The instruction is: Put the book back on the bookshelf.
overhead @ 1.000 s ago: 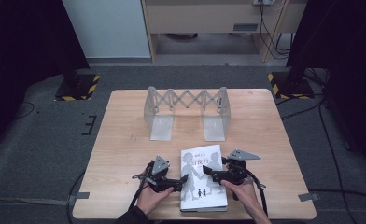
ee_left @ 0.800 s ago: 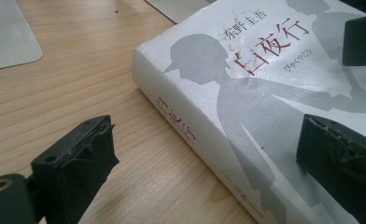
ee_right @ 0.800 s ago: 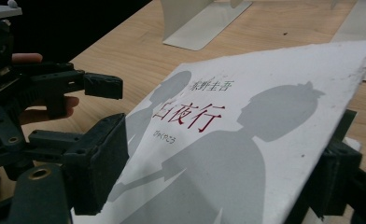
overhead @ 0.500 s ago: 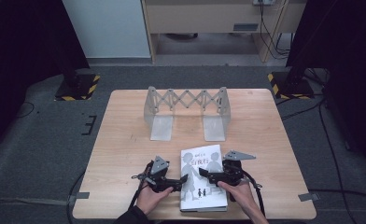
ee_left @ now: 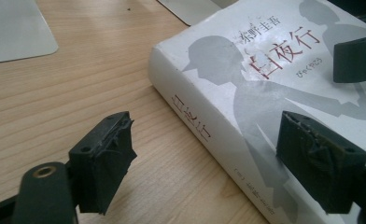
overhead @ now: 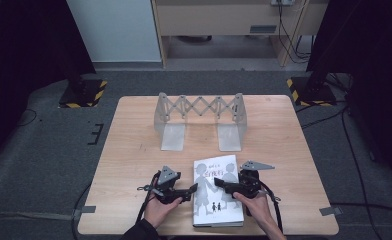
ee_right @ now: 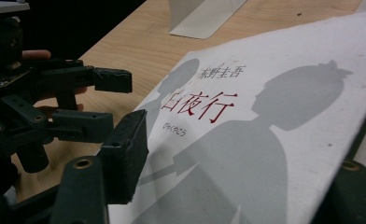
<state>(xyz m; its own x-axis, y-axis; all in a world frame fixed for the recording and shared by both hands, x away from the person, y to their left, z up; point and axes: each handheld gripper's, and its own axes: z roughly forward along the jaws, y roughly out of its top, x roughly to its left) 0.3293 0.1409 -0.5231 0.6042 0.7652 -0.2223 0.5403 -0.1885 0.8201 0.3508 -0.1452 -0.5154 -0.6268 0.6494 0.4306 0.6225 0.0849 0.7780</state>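
Lying flat on the desk (overhead: 134,150), the book (overhead: 216,200) sits between both half-open, just-closing grippers, left gripper (overhead: 191,189) and right gripper (overhead: 219,184); neither yet grips it, and an expanding rack (overhead: 199,107) stands behind.

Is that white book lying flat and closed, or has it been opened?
Closed and lying flat. The book rests cover-up on the table; the left gripper view shows its spine on the wood, with no pages spread.

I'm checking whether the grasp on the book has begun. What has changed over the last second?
Both grippers' jaws have just been closing. The left gripper straddles the spine edge of the book, pads not yet pressing. The right gripper has the cover between its jaws; contact is unclear. Both hands, the book and the folding rack stayed in place.
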